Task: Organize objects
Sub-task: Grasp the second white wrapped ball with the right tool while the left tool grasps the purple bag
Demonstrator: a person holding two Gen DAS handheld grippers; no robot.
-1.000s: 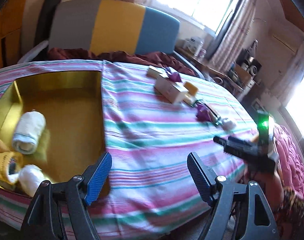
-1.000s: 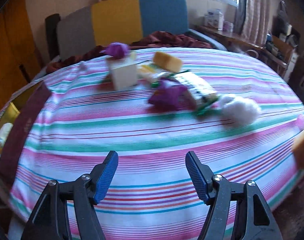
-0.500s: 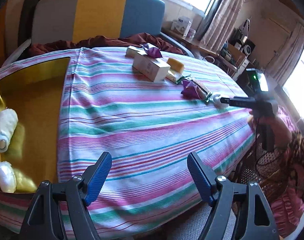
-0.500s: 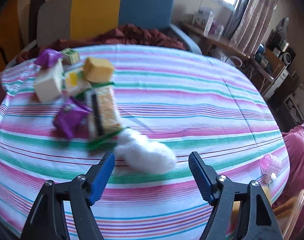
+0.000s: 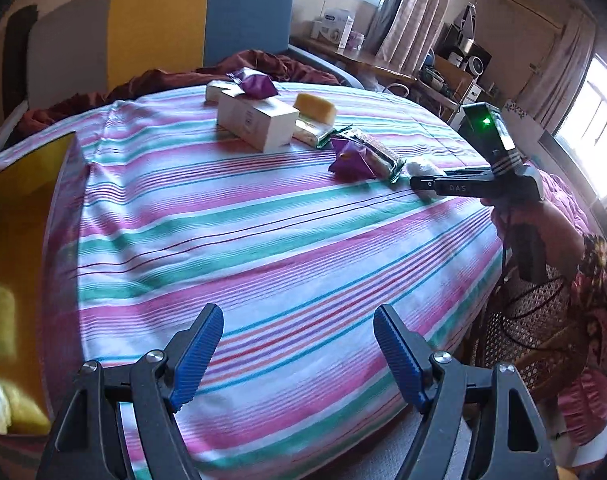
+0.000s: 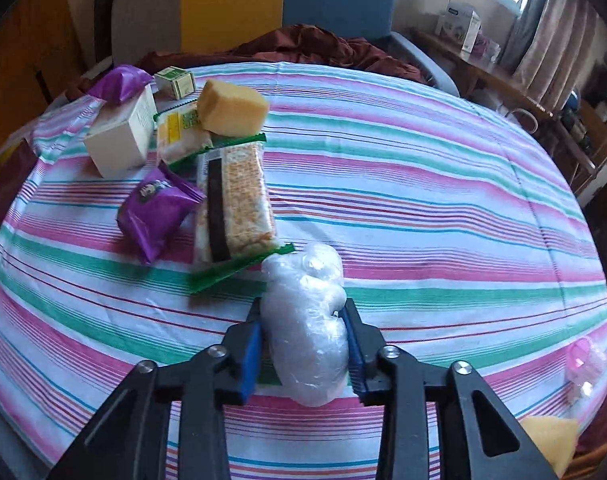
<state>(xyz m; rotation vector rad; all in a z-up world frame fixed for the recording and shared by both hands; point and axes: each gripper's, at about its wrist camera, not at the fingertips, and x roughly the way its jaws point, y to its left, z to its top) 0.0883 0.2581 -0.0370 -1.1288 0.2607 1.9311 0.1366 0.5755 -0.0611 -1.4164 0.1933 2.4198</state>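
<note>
White crinkled plastic-wrapped bundle (image 6: 305, 320), lumpy and translucent, pinched between blue pads of right gripper (image 6: 303, 344) on striped tablecloth (image 6: 423, 208); left gripper (image 5: 299, 356) spread wide, empty.

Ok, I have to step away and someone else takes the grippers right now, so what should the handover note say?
Right gripper: shut on the white plastic-wrapped bundle, which sits on the striped tablecloth.
Left gripper: open, holds nothing, hovers over the cloth's near edge.
Yellow box at left already holds some white and yellow items.
Left on the cloth: white carton, two purple packets, cracker pack, yellow sponge, small green box.
Next, probably: carry the bundle to the box.
</note>
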